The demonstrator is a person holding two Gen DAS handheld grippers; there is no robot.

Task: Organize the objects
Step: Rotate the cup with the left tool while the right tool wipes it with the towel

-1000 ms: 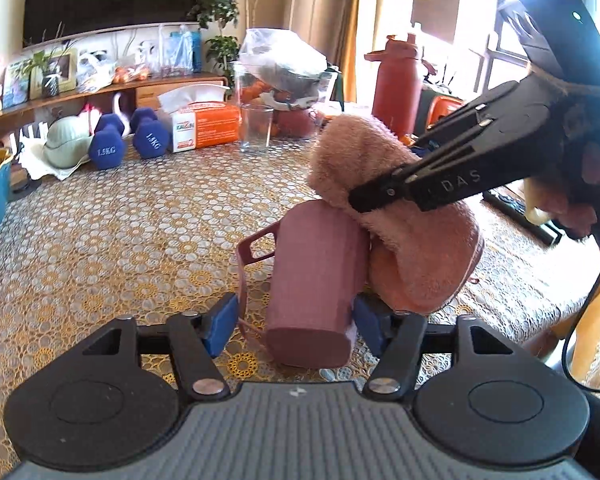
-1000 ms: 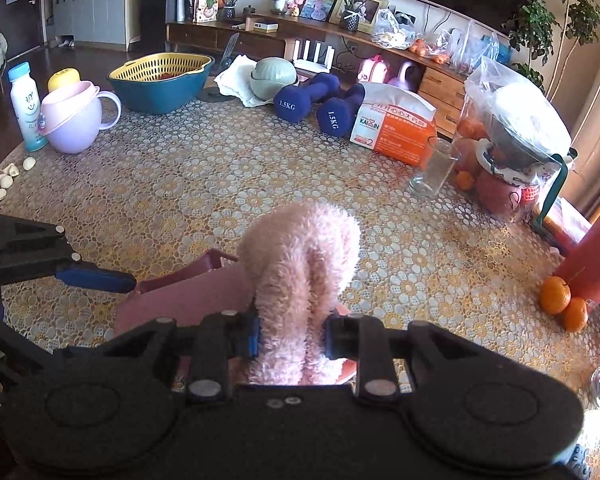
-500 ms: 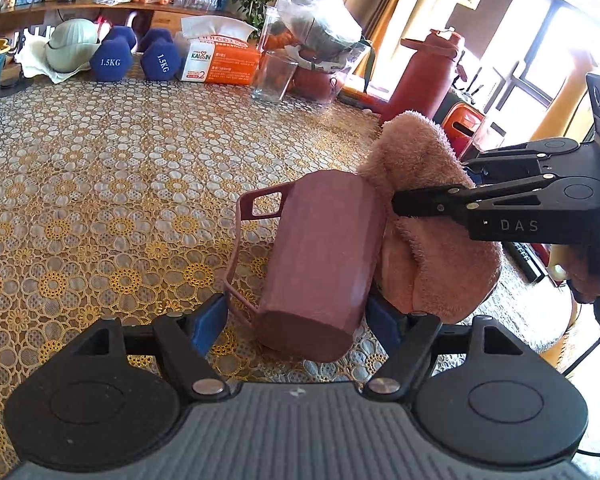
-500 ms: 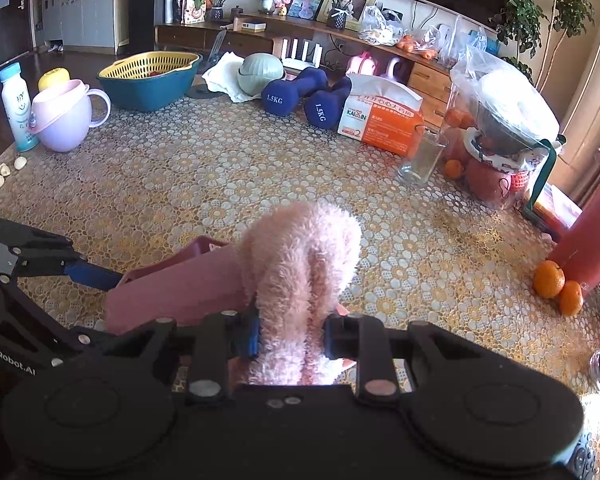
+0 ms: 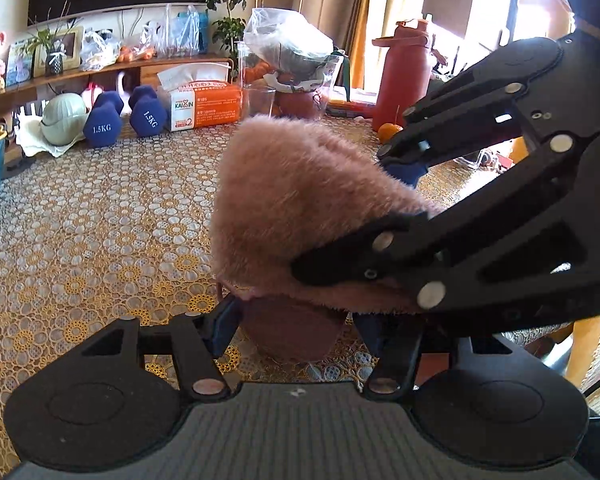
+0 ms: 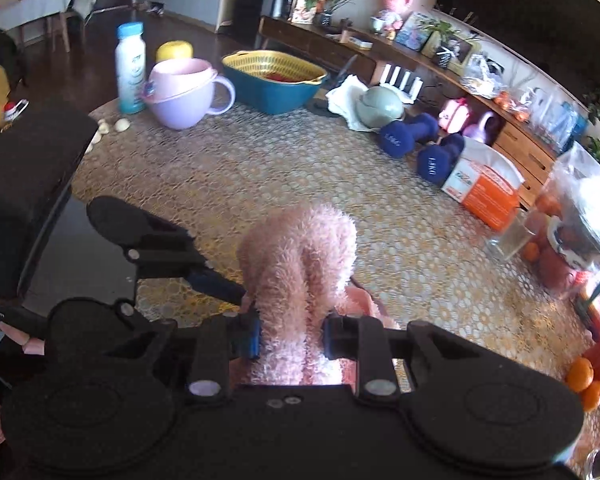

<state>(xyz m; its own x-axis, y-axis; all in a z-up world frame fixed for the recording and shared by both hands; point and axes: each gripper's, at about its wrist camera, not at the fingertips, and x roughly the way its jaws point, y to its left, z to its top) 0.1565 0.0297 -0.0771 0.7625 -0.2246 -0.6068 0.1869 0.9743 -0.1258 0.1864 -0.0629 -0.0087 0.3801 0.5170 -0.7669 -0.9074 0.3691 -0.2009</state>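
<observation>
left hand-held gripper point(image 5: 294, 326) pinches cup point(image 5: 296, 334), upright between its fingers | right hand-held gripper point(image 6: 292, 338) pinches towel point(image 6: 300, 256), directly over cup mouth | progress: towel not yet inside cup; pushing in and release remain

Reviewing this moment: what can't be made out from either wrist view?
- Left wrist view: the mug shows only its base; the pink towel and the right gripper hide the rim, so whether the towel is inside is unknown.
- Right wrist view: the towel hides the mug almost wholly.
- Dumbbell label blurred.
</observation>
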